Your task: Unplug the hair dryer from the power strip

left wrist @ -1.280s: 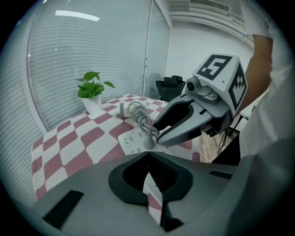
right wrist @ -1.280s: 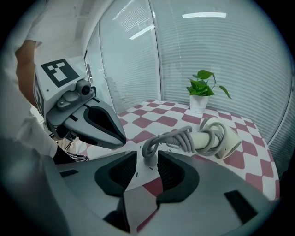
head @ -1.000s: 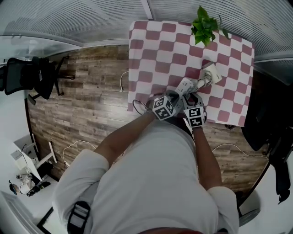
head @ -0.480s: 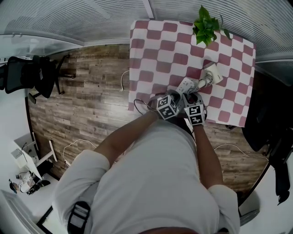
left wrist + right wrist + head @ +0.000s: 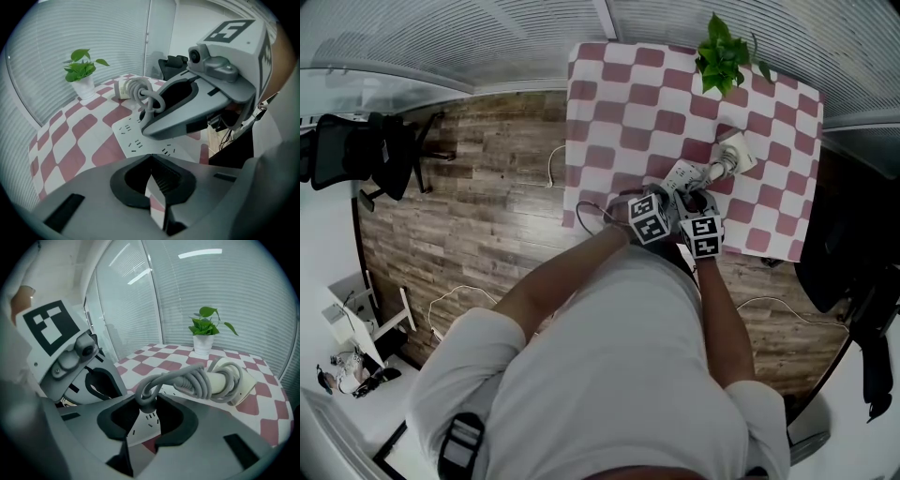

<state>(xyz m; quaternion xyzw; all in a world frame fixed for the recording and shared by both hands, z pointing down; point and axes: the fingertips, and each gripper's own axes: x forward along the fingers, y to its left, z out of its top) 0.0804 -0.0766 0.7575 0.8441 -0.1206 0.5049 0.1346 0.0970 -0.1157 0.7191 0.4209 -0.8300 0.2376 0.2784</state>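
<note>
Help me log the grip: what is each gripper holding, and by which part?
The right gripper grips the hair dryer plug by its body, at the power strip; the left gripper is shut, empty.

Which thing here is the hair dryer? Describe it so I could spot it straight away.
Look at the red-and-white checked table. Between the potted plant and the white power strip lies the hair dryer: the cream one with a grey cord coiled round it.

Cord coil (image 5: 201, 380) crowds power strip (image 5: 678, 174); table's (image 5: 609, 112) left side seemingly free.
</note>
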